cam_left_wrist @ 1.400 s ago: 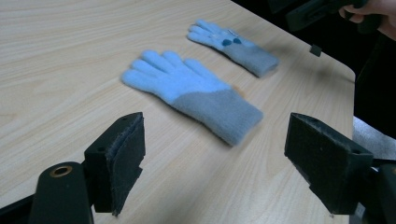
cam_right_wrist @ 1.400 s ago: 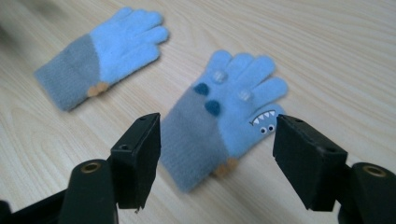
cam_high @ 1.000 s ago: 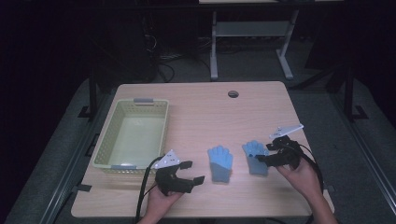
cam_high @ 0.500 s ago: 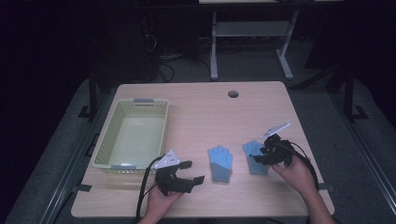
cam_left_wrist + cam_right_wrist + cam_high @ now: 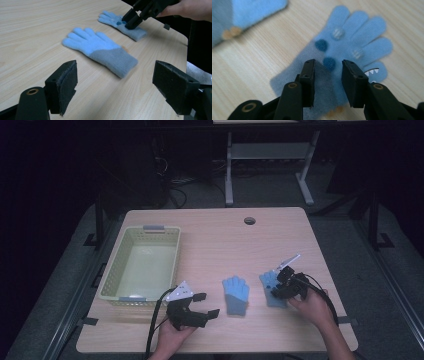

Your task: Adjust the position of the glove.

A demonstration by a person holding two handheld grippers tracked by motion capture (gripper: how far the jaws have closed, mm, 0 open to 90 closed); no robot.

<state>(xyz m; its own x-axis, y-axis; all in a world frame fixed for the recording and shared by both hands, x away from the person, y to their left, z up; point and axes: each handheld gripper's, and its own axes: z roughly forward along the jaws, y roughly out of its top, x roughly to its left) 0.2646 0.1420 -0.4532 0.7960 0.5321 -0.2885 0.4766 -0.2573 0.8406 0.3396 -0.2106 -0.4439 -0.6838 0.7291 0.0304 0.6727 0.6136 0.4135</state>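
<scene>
On the pale wooden table (image 5: pixel 215 240), near its right front edge, lies the light-blue knitted glove with dark dots (image 5: pixel 352 47), flat. My right gripper (image 5: pixel 328 75) straddles its palm; the jaws have just been closing and stand narrow, apparently not yet pinching. I press down so the pads gather wool. My left gripper (image 5: pixel 115 82) waits wide, facing the plain blue glove (image 5: pixel 100 53).

On the table (image 5: pixel 215 235), the basket (image 5: pixel 112 270) sits at the left of the high view, two gloves lower centre. My left gripper (image 5: pixel 200 306) rests below the basket's near corner; my right gripper (image 5: pixel 278 285) stands over the right-hand glove (image 5: pixel 268 281), beside the other glove (image 5: pixel 235 294).
</scene>
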